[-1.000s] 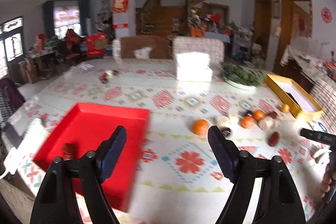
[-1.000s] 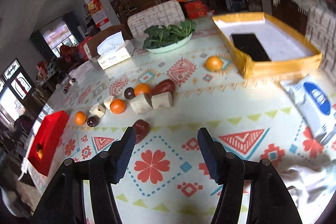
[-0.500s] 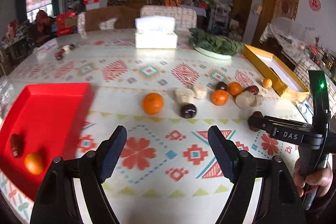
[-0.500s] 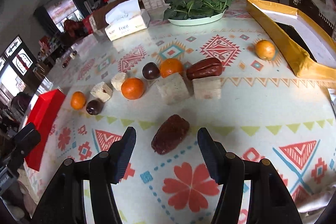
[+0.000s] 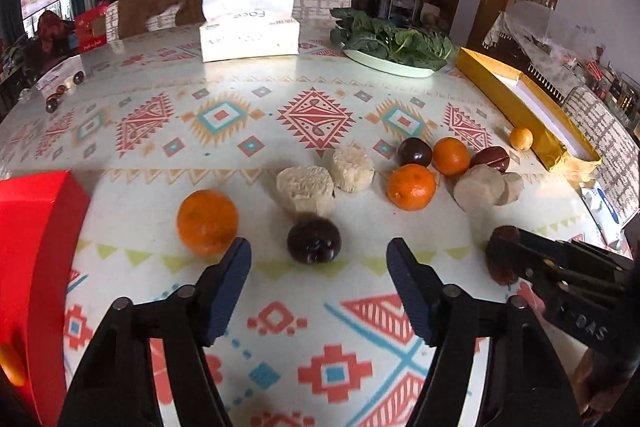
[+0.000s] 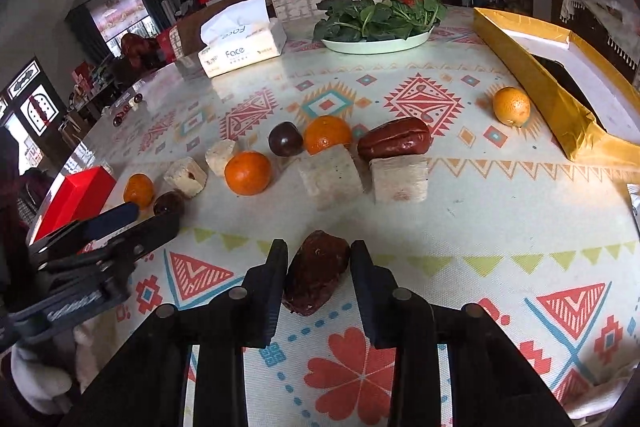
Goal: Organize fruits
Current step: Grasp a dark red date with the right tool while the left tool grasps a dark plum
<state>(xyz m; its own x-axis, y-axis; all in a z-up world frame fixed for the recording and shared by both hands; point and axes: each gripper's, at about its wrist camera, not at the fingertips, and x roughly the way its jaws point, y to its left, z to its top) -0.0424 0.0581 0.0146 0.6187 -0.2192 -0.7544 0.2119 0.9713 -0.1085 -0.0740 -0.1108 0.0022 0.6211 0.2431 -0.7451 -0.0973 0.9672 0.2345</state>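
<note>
A: Fruit lies scattered on a patterned desk. What sits farthest left?

B: A red tray, at the desk's left edge. Next, the left tongs hover spread wide, empty, just short of a dark plum, with an orange to its left.

A: And to the right?

B: The right tongs bracket a dark red date lying on the desk, fingers close at both its sides; whether they touch it, I cannot tell.
</note>
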